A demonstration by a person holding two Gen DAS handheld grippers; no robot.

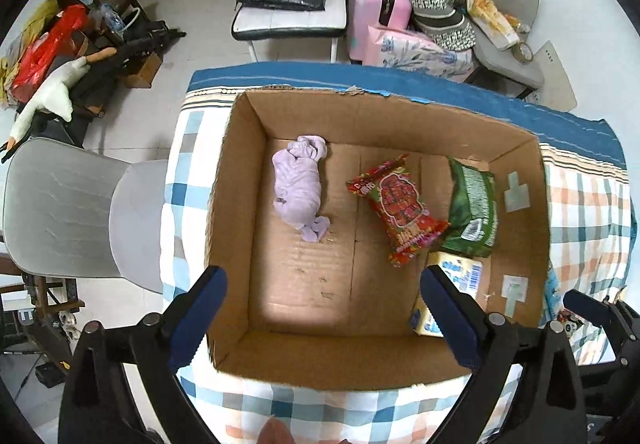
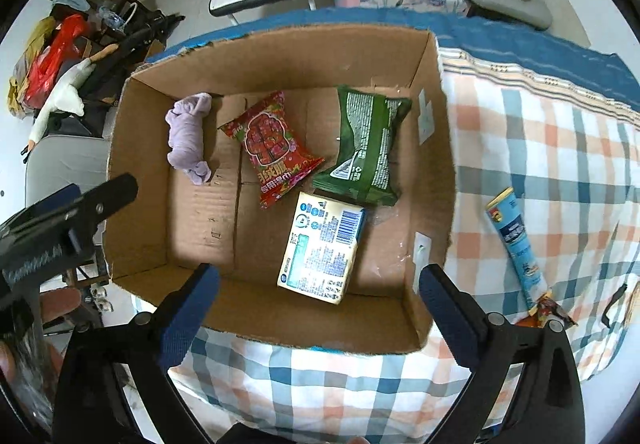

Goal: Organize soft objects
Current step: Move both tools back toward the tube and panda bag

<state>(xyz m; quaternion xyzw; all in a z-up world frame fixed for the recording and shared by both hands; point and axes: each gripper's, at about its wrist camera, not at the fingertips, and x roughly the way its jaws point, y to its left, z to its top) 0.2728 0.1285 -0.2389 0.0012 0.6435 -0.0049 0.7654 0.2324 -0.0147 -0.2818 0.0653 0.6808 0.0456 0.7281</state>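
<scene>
Four soft items [image 2: 269,147] in cardboard box [image 2: 280,328]

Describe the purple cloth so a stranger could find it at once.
Start at the open cardboard box standing on the checked cloth. Inside, along the box's left side as both cameras see it, lies the purple cloth, apart from the red packet beside it. It is the only crumpled, unprinted fabric item; the green packet and the cream pack are printed packaging.
</scene>
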